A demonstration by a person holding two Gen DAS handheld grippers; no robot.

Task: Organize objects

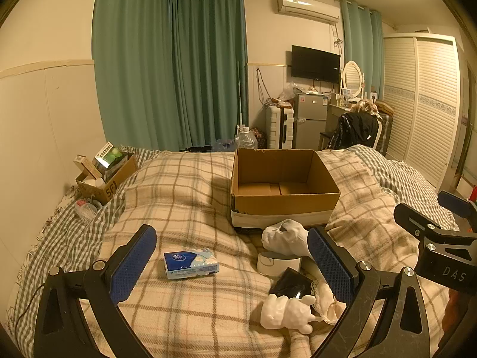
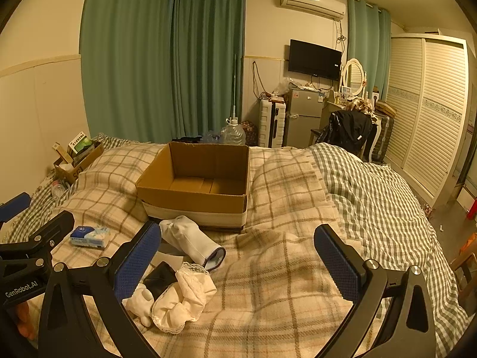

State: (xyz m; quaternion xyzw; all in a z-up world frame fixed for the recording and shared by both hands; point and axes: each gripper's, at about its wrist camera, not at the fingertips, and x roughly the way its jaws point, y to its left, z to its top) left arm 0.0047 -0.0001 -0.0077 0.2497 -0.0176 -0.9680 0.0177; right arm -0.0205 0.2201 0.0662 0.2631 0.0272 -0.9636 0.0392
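An open, empty cardboard box (image 1: 283, 205) (image 2: 193, 201) stands on the plaid bed. In front of it lie a blue tissue pack (image 1: 190, 263) (image 2: 89, 236), a white sock (image 1: 286, 237) (image 2: 190, 243), a white round device (image 1: 278, 264), a black item (image 1: 293, 283) (image 2: 159, 279), a white figurine (image 1: 286, 313) (image 2: 140, 301) and a cream lace cloth (image 2: 184, 298) (image 1: 325, 298). My left gripper (image 1: 232, 265) is open above the bed, with the tissue pack and the pile between its fingers. My right gripper (image 2: 238, 264) is open and empty, with the pile by its left finger.
A small carton (image 1: 104, 179) of boxes stands at the bed's far left by the wall, with a plastic bag (image 1: 86, 208) beside it. Green curtains, a water jug (image 1: 246, 140), a suitcase, a fridge, a chair and a wardrobe stand beyond the bed.
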